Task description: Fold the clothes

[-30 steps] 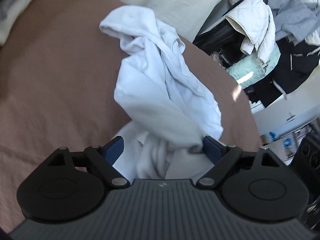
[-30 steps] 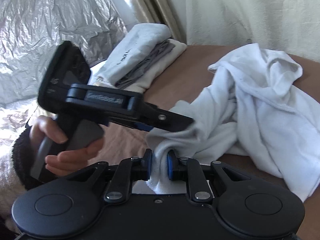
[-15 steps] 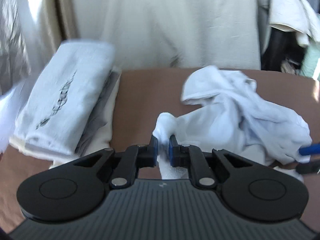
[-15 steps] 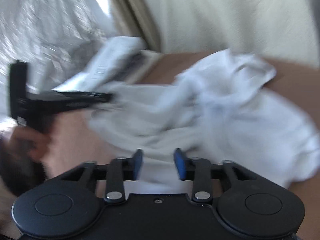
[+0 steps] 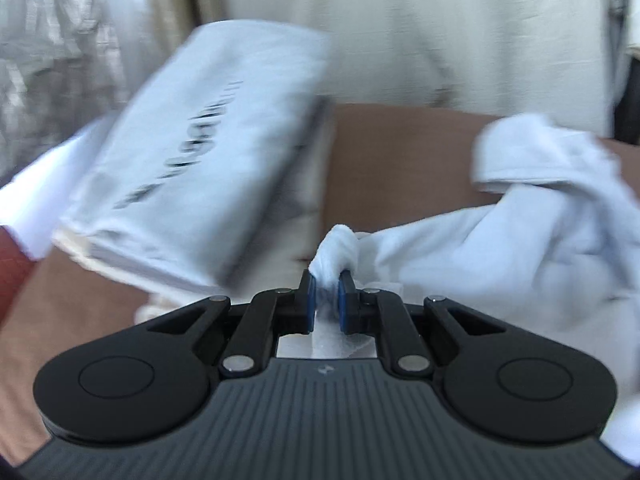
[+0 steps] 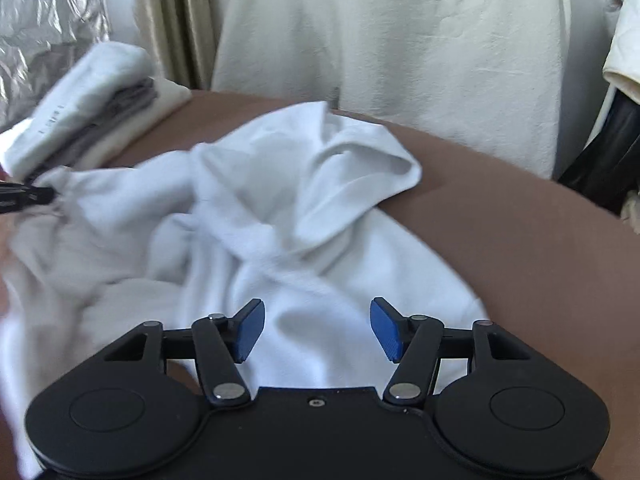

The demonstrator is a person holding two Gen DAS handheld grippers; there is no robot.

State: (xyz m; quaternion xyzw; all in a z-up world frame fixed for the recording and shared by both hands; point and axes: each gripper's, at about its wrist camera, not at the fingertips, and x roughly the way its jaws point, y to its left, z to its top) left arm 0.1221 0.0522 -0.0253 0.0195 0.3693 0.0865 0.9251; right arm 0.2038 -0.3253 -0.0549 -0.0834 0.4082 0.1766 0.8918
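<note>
Here a crumpled white garment (image 6: 304, 216) lies spread over a brown surface (image 6: 520, 240); whether that surface is a bed or something else cannot be told. The left claw (image 5: 325, 300) is clamped on a bunched corner of the garment, and a small tuft of white cloth pokes up between its blue pads (image 5: 309, 296). In the left wrist view the rest of the garment trails away to the right, loose and wrinkled. In the right wrist view that same claw shows only as a dark tip at the far left edge, biting the cloth's left end.

The right claw (image 6: 317, 328) hovers over the near part of the garment. Its jaws are opening, the blue pads (image 6: 250, 330) stand well apart, and neither presses on the cloth; white fabric lies beneath the gap between them.

At the far left sits a stack of folded clothes (image 5: 192, 168): a white piece with dark lettering on top, grey layers under it, cream at the bottom. The left wrist view is blurred, so the lettering cannot be read. Behind everything hangs a pale cream sheet (image 6: 400, 40), with crinkled silver foil (image 6: 44, 24) at the far left.
</note>
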